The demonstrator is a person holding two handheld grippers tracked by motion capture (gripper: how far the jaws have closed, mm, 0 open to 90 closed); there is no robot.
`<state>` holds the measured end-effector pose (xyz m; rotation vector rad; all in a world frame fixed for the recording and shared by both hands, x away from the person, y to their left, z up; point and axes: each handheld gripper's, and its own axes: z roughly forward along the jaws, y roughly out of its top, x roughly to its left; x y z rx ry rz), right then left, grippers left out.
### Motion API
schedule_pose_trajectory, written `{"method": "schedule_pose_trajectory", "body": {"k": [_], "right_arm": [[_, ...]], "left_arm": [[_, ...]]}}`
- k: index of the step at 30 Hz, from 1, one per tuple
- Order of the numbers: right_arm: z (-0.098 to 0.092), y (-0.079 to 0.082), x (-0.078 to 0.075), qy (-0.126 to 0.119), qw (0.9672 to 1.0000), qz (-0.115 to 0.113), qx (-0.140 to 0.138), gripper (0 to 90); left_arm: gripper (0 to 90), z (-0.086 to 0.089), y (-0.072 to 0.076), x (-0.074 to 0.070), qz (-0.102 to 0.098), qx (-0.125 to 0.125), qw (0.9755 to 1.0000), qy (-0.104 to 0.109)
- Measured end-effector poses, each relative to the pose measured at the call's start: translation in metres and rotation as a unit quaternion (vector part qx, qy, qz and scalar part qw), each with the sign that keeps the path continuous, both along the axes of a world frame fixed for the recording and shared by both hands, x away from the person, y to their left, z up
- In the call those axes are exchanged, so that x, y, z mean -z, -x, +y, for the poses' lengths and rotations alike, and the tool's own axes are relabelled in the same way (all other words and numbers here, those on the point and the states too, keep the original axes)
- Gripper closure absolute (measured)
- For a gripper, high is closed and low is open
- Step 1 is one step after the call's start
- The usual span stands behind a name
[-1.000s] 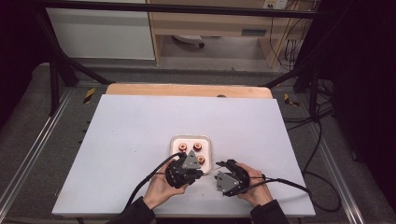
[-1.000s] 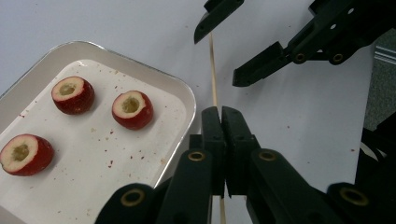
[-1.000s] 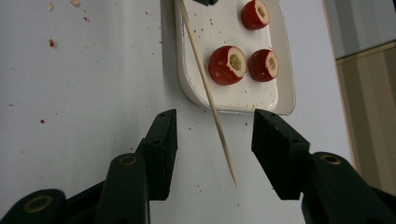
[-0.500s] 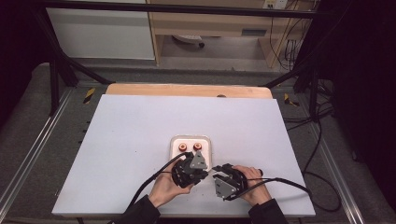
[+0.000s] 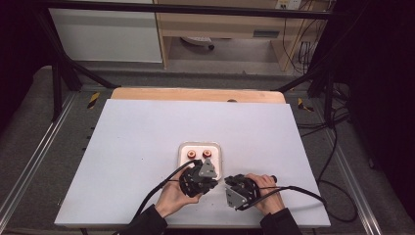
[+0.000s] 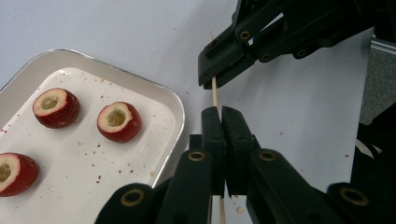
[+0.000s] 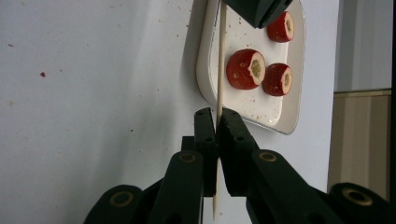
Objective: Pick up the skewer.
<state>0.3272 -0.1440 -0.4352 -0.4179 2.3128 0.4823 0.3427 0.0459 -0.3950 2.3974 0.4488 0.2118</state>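
Both the left gripper (image 6: 218,112) and right gripper (image 7: 217,114), whose jaws have just been closing, pinch one wooden skewer (image 7: 221,56) beside the tray (image 6: 180,119) of cored red fruit (image 6: 118,122), apparently steadying it for threading.

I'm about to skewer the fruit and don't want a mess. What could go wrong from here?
Both grippers clamp one thin wooden skewer: the left gripper and the right gripper, whose jaws have just closed on it. Any twist or pull between the hands might snap it. The cored red fruits sit loose in the white tray, so pushing the skewer in could roll them or slide the tray.
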Motion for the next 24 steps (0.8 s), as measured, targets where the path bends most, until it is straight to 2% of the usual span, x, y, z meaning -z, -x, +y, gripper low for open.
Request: {"method": "schedule_pose_trajectory", "body": {"k": [11, 14, 15, 16, 17, 20, 22, 23, 24], "right_arm": [[0.0, 0.001, -0.002, 0.005, 0.9999, -0.016, -0.005, 88.9], [-0.001, 0.001, -0.002, 0.015, 0.9996, -0.025, 0.0, 88.9], [-0.001, 0.001, -0.002, 0.015, 0.9996, -0.025, 0.0, 88.9], [-0.001, 0.0, -0.003, 0.024, 0.9992, -0.033, -0.003, 88.9], [-0.001, 0.0, -0.003, 0.024, 0.9992, -0.033, -0.003, 88.9], [0.001, 0.0, -0.004, 0.036, 0.9985, -0.042, -0.001, 88.9], [0.004, -0.001, -0.005, 0.051, 0.9972, -0.054, -0.009, 88.9], [0.004, -0.001, -0.005, 0.051, 0.9972, -0.054, -0.009, 88.9], [0.006, -0.001, -0.006, 0.061, 0.9962, -0.062, -0.011, 88.9]], "left_arm": [[87.9, 0.001, -0.002, -0.001, 0.009, -0.002, 1.0, 0.0], [79.8, 0.003, -0.004, -0.004, 0.019, -0.003, 0.9998, -0.008], [79.8, 0.003, -0.006, -0.005, 0.027, -0.003, 0.9995, -0.014], [75.0, 0.004, -0.007, -0.006, 0.032, -0.006, 0.9991, -0.028], [75.0, 0.003, -0.009, -0.007, 0.034, -0.008, 0.9986, -0.039], [69.6, 0.003, -0.013, -0.009, 0.053, -0.012, 0.9968, -0.059], [69.0, -0.001, -0.019, -0.009, 0.072, -0.013, 0.9938, -0.084], [68.8, -0.001, -0.019, -0.009, 0.072, -0.013, 0.9938, -0.084], [69.2, -0.003, -0.02, -0.009, 0.076, -0.013, 0.9928, -0.091]]}}
